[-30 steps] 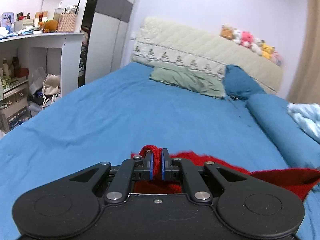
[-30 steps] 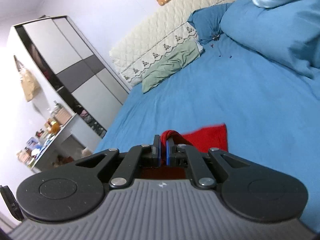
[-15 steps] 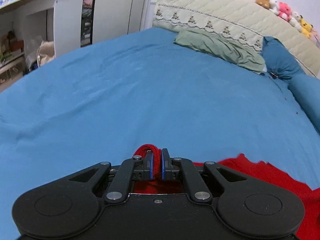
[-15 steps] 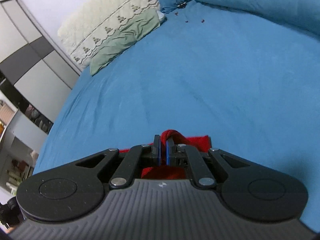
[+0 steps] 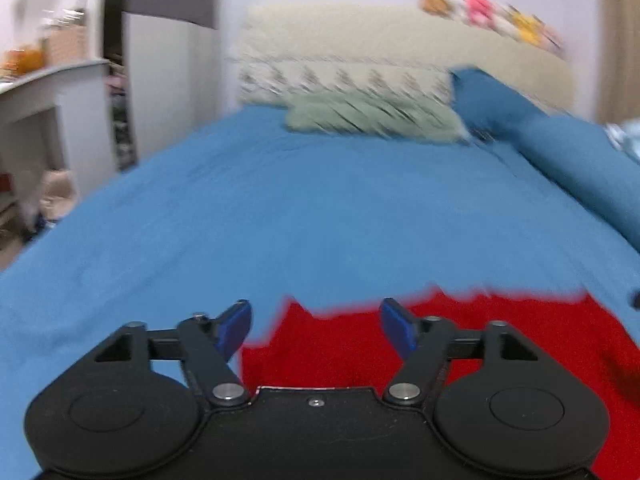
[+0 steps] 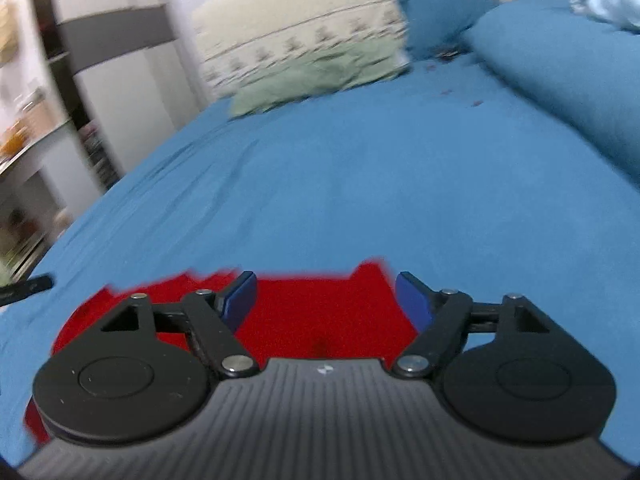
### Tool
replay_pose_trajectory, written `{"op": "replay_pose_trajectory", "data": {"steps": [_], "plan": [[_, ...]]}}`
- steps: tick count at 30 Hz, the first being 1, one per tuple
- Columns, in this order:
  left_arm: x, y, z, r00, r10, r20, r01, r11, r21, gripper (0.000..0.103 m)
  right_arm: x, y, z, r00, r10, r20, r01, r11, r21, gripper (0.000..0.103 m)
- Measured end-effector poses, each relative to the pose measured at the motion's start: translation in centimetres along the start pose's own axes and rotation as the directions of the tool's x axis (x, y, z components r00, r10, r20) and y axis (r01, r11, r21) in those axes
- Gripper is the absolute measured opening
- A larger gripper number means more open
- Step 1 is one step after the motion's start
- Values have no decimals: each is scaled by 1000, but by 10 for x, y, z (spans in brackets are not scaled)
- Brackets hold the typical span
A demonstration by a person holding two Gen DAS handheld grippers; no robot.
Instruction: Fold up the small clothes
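With both tools [image 5: 316, 326] [image 6: 326, 300] spread, red garment [image 5: 460, 344] shows no writing.

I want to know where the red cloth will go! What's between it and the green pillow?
Only bare blue bedsheet lies between the red knitted cloth and the flat pale-green pillow, as both wrist views show.

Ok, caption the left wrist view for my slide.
Open left gripper above a red garment lying on the blue bed.

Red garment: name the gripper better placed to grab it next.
Right, marginally. The right gripper has garment across its whole gap; the left gripper straddles its edge. Both are open.
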State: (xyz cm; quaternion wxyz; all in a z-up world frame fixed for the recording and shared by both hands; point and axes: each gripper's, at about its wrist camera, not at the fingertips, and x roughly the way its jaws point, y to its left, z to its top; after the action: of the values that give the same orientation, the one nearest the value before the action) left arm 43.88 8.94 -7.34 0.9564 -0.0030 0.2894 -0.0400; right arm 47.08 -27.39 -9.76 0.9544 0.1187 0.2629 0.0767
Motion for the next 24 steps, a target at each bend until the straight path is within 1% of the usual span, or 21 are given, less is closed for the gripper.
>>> {"op": "replay_pose_trajectory", "data": {"steps": [1, 3, 5, 6, 8, 10, 11, 15, 17, 19, 21, 22, 23, 24], "plan": [[4, -3, -9, 999, -18, -29, 18, 1000, 16, 79, 2, 4, -8, 999, 21, -24, -21, 1000, -5, 93], [16, -8, -27, 996, -10, -88, 14, 999, 38, 79, 12, 12, -23, 997, 19, -78, -21, 999, -27, 93], [31, -6, -43, 986, -7, -164, 11, 1000, 25, 79, 26, 14, -36, 993, -22, -115, 18, 999, -32, 93], [37, -3, -51, 982, -14, -188, 16, 1000, 13, 79, 31, 9, -42, 990, -59, -131, 58, 998, -11, 92], [36, 0, -56, 987, -25, -160, 27, 1000, 12, 81, 33, -1, -55, 982, -129, -136, 137, 989, 50, 90], [36, -2, -55, 985, -20, -171, 22, 1000, 14, 81, 29, -12, -62, 985, -134, -107, 144, 985, 99, 90], [36, -4, -53, 984, -15, -179, 19, 1000, 18, 81, 29, -14, -63, 982, -159, -104, 170, 980, 107, 90], [34, -8, -45, 978, 10, -210, -5, 1000, 24, 82, 28, -11, -63, 981, -154, -115, 167, 980, 110, 90], [24, -11, -39, 974, 33, -225, -29, 999, 20, 82, 19, -6, -60, 981, -151, -121, 164, 981, 105, 91], [10, -14, -34, 976, 22, -216, -18, 1000, 20, 82, -2, -7, -48, 988, -116, -99, 129, 983, 130, 91], [-13, -21, -30, 979, 5, -204, 0, 1000, 24, 82, -30, -2, -36, 993, -98, -60, 104, 989, 108, 92], [-24, -27, -29, 980, -2, -198, 8, 1000, 27, 83, -47, 2, -30, 992, -113, -46, 117, 990, 84, 95], [-35, -35, -27, 981, -13, -194, 19, 999, 27, 85, -62, 5, -25, 989, -143, -46, 146, 987, 63, 95], [-42, -42, -27, 980, -24, -195, 29, 999, 25, 90, -74, 7, -21, 984, -169, -51, 171, 984, 49, 96]]}}
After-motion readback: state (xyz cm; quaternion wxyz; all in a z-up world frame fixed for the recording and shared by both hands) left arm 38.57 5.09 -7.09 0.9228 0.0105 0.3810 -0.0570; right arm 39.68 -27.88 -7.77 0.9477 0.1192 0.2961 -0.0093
